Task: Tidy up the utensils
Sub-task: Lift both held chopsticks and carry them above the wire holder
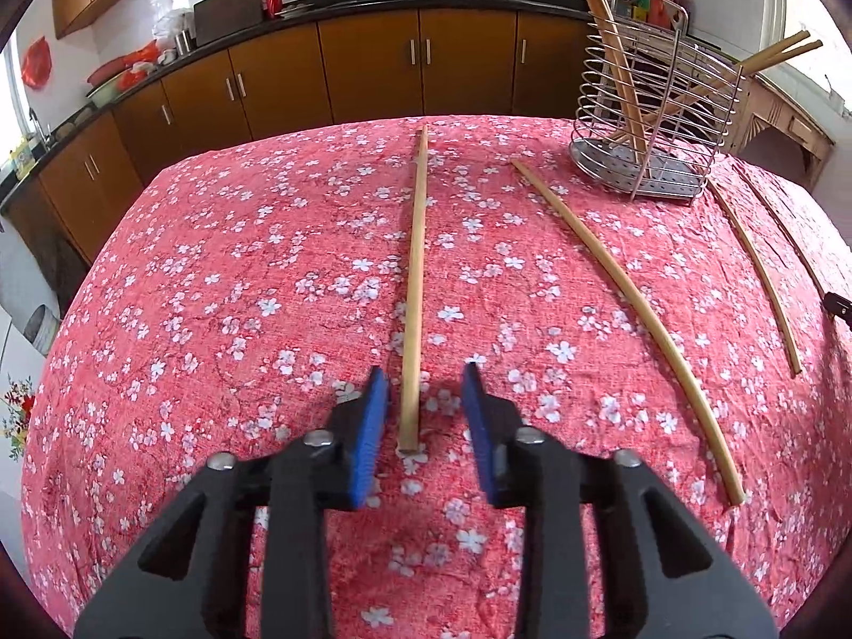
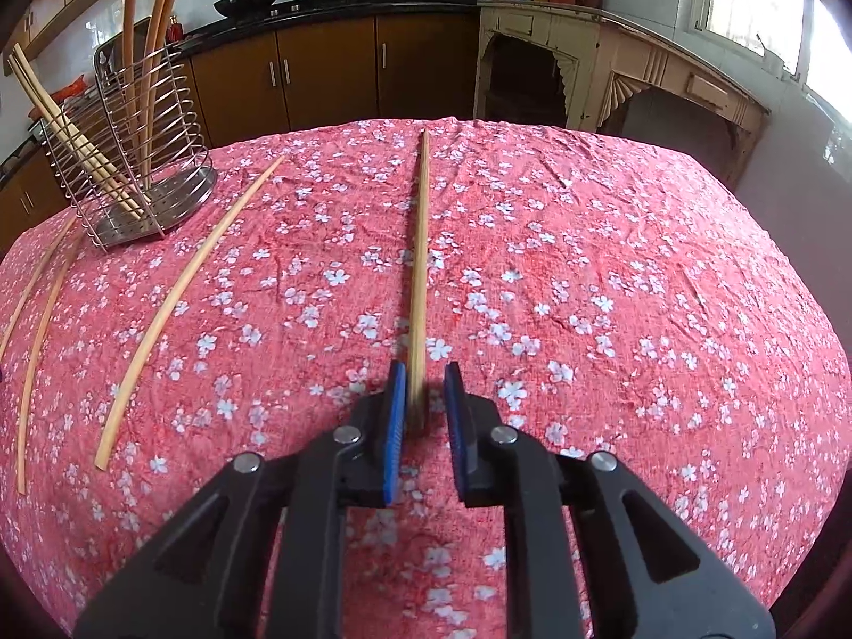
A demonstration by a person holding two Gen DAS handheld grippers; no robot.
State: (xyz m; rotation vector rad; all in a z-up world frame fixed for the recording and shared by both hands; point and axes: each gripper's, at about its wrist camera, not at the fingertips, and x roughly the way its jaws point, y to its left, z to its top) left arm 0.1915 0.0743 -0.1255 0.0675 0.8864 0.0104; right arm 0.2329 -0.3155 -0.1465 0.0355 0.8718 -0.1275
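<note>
Kitchen cabinets [image 1: 373, 69] line the wall behind your tabletop [image 1: 213, 266], which is draped in a red cloth with white blossoms. Your left claw [image 1: 424, 388] sits at lower centre of its view, pads standing apart on either side of the near end of a straight chopstick [image 1: 414, 293]; that stick lies flat on the cloth and neither pad presses it. To its right lie a second chopstick [image 1: 633, 314] and a thinner one [image 1: 761, 277] near the edge. Upper right, the wire utensil holder [image 1: 649, 122] stands with several sticks leaning inside. Your right claw [image 2: 425, 394] is at lower centre of its own view, pads drawn narrow around the near end of another chopstick [image 2: 420, 245], which runs away toward the top of the frame. From that side the holder [image 2: 133, 170] sits at upper left
</note>
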